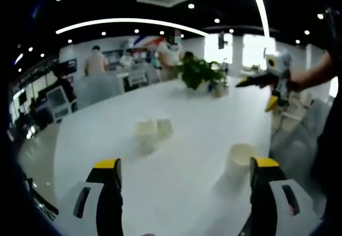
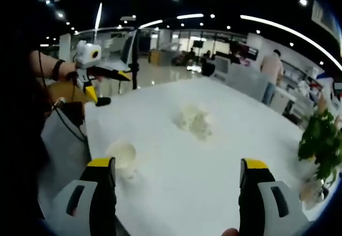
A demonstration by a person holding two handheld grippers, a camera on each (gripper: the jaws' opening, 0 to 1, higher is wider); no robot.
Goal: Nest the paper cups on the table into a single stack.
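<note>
Both tools hang above the white desk, neither touching a cup.

In the left gripper view, the left tool stands wide with nothing between its jaws. A single cup sits upright near the desk edge, just inside the tool's right jaw and a little ahead of it. Farther on, toward the middle of the desk, a pair of cups stand close together, ahead of the tool and slightly toward its left jaw; blur keeps me from telling whether they touch. The right tool shows at the far right, held in the air off the desk edge. A plant stands at the far end.

In the right gripper view, the right tool is also wide and holds nothing. The single cup lies just ahead of its left jaw, mouth up. The pair is a pale blur well ahead, about midway between the jaws. The left tool hovers at the upper left, beyond the desk's far edge, its jaws apart.
</note>
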